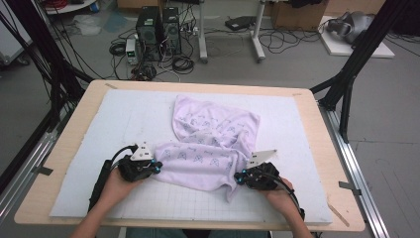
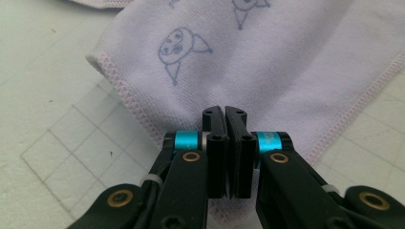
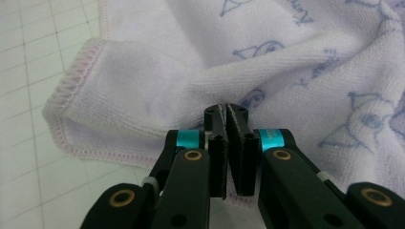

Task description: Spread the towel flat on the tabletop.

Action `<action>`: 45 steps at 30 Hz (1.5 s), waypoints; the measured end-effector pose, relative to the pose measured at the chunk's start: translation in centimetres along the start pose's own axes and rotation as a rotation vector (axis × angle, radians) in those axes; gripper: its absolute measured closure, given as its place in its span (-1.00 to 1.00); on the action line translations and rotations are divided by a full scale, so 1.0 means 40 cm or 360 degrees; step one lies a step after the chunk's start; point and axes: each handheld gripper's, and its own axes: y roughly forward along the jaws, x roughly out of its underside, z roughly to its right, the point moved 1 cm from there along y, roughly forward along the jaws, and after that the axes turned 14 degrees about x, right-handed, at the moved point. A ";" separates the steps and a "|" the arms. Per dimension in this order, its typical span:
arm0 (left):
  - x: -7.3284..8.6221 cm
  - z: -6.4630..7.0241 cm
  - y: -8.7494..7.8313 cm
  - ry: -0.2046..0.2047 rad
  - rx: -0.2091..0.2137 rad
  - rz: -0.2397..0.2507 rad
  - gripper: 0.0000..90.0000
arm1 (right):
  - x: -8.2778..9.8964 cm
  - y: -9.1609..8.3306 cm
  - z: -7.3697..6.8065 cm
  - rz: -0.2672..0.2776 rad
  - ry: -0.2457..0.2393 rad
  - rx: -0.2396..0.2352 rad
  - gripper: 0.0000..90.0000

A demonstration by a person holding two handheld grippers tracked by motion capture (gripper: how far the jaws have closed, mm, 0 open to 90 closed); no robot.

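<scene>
The left gripper (image 2: 224, 114) has its black jaws pressed together on the lilac towel (image 2: 267, 62) near a stitched corner. The towel lies on a white gridded mat (image 2: 57, 143)

A pale lilac towel (image 1: 208, 144) with blue cartoon prints and pink stitched hem lies on a white gridded mat (image 1: 124, 119).

both forearms reach in from below; left gripper (image 1: 157, 167) and right gripper (image 1: 238, 177) held low, jaws pressed together.

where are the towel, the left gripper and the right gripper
towel (image 1: 213, 134), high view, on its printed middle fold
left gripper (image 2: 225, 110), left gripper view, at its closed jaw tips on the cloth
right gripper (image 3: 226, 109), right gripper view, at its closed jaw tips pinching a fold
</scene>
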 end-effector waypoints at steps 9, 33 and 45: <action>-0.004 0.040 -0.050 0.0014 0.0049 0.0129 0.95 | -0.013 -0.039 -0.005 0.0074 0.0000 -0.0043 0.95; -0.021 0.221 -0.236 0.0104 0.0170 0.0265 0.49 | -0.033 -0.283 -0.065 0.0360 -0.0062 -0.0147 0.80; -0.010 0.088 -0.050 0.0048 0.0125 0.0124 0.31 | -0.013 -0.086 -0.030 0.0084 -0.0082 -0.0016 0.37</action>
